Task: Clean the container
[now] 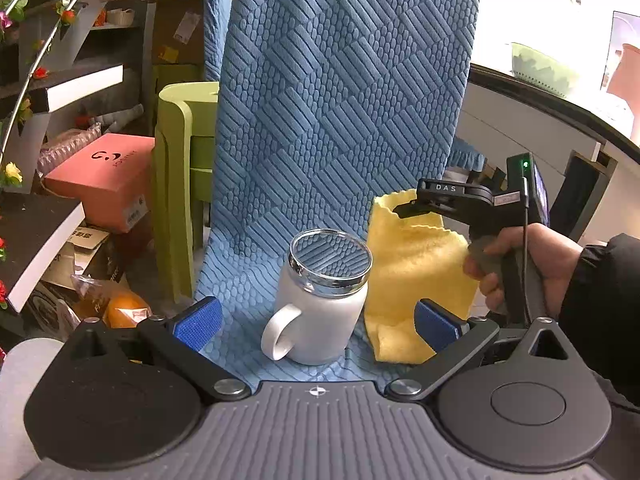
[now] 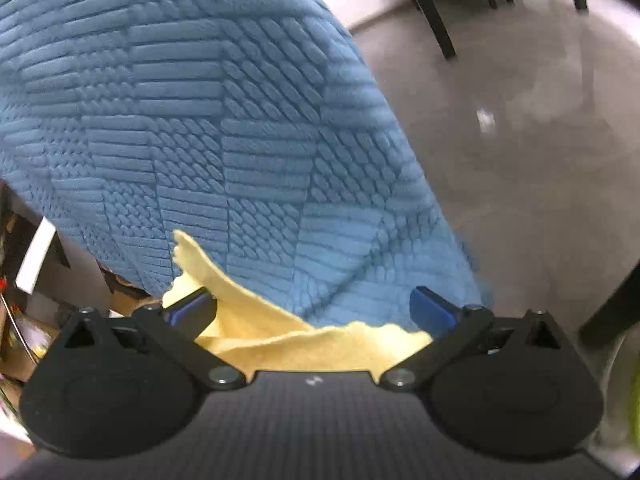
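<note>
A white mug-shaped container with a chrome rim and a handle on its left stands upright on a blue textured chair seat. My left gripper is open, its blue pads on either side of the container, not touching it. A yellow cloth hangs just right of the container. In the left wrist view my right gripper is over the cloth's top edge. In the right wrist view the right gripper has its jaws wide apart, with the cloth draped across its base and left finger.
Green plastic stools stand left of the chair. A pink box, cardboard and an orange fruit lie at the left below shelves with fake flowers. A white counter is at the right. Grey floor lies beyond the chair.
</note>
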Available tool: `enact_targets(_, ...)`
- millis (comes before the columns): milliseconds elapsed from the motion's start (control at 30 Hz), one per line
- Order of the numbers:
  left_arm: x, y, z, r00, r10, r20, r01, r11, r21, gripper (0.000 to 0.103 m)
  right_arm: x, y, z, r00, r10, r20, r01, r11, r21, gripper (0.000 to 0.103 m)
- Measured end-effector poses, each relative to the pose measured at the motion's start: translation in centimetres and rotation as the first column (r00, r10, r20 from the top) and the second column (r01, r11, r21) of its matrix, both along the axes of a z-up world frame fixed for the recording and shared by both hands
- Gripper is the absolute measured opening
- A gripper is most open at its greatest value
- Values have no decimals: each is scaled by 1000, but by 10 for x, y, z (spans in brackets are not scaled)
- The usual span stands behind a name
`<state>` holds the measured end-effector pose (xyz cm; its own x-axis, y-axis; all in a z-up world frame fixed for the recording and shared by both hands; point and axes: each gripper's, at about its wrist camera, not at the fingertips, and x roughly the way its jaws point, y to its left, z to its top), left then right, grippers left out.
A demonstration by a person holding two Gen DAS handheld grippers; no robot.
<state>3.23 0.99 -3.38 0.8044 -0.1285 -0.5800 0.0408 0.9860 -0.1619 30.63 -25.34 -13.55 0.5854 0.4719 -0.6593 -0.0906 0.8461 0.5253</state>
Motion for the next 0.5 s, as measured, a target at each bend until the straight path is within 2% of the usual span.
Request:
enact_targets(100, 2, -1, -2, 1000, -11, 1, 11, 1000, -10, 103, -7, 12, 13, 991, 96, 97, -85, 990, -111, 103)
enact_targets(233, 5, -13, -7, 999, -33, 26, 33, 999, 14, 103, -4, 8, 13, 994, 105, -11, -105, 994, -11, 103)
enact_targets(300, 11, -27, -9, 997, -68, 24, 68, 997, 20, 103, -6, 9, 18, 993, 120, 0, -120, 992, -37, 103)
enact_targets(367, 15, -46, -10, 992, -114, 55, 113, 993, 31, 103, -4, 9, 22, 992, 125, -22, -126, 990, -58, 103)
enact_targets(500, 28, -92, -22, 974, -208, 89, 198, 974, 109, 102, -3, -5, 23, 991, 126, -54, -128, 991, -43, 103)
